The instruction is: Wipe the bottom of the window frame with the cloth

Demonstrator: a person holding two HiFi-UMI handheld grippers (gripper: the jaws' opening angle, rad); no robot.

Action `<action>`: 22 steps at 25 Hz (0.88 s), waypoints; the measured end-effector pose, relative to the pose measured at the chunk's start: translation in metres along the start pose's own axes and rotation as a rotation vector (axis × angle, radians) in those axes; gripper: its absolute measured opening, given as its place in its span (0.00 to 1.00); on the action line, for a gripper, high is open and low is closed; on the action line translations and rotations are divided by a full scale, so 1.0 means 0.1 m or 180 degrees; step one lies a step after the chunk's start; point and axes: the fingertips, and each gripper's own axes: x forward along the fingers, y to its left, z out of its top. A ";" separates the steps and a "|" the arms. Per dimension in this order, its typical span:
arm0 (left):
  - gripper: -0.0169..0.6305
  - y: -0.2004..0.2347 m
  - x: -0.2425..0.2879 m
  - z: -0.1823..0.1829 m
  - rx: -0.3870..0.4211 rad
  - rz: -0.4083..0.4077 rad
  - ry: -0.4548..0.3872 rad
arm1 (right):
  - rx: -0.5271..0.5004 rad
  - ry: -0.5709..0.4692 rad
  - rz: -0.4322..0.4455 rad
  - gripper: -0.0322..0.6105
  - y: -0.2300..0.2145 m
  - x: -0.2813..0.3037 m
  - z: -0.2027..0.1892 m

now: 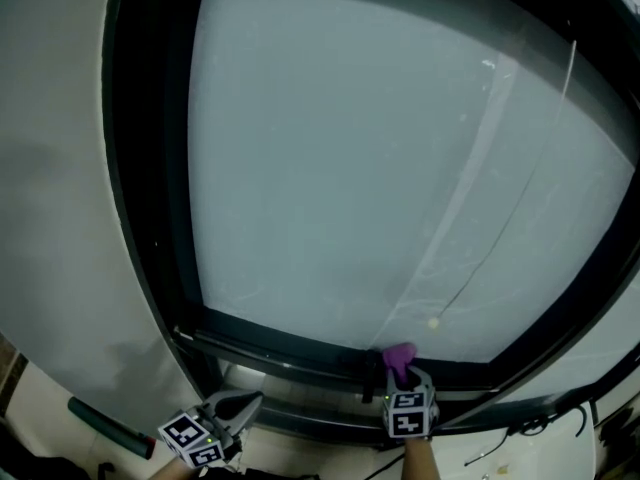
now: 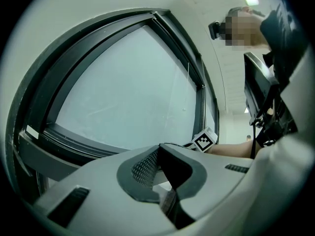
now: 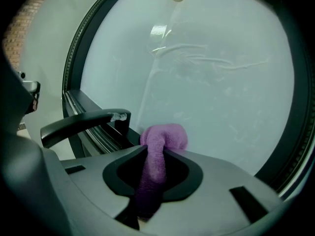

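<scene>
One purple cloth (image 1: 400, 353), soft and bunched, sits pinched in the right claw (image 1: 398, 371), seemingly touching the bottom of the window frame (image 1: 290, 348). The rail's long axis stretches away leftward. The left claw (image 1: 248, 402), closed on nothing, hangs lower, farther off.

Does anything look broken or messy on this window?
Nothing looks broken. The glass pane has smeary streaks near the hanging cord's bead, so it looks dirty. The dark window handle has a pale scuffed patch at its tip. The purple cloth sits pinched in the right gripper.
</scene>
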 end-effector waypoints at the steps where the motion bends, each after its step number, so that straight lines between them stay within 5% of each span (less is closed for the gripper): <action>1: 0.03 0.01 0.00 0.00 0.0010 -0.0001 0.0002 | -0.0009 -0.0025 0.0015 0.18 0.02 0.00 0.03; 14: 0.03 0.02 0.02 -0.03 -0.0023 -0.0048 0.0006 | -0.0262 -0.0438 0.0446 0.18 0.38 -0.14 0.30; 22: 0.03 0.05 -0.02 -0.07 -0.0035 -0.0036 0.0045 | -0.0202 -0.0481 0.0433 0.18 0.45 -0.15 0.21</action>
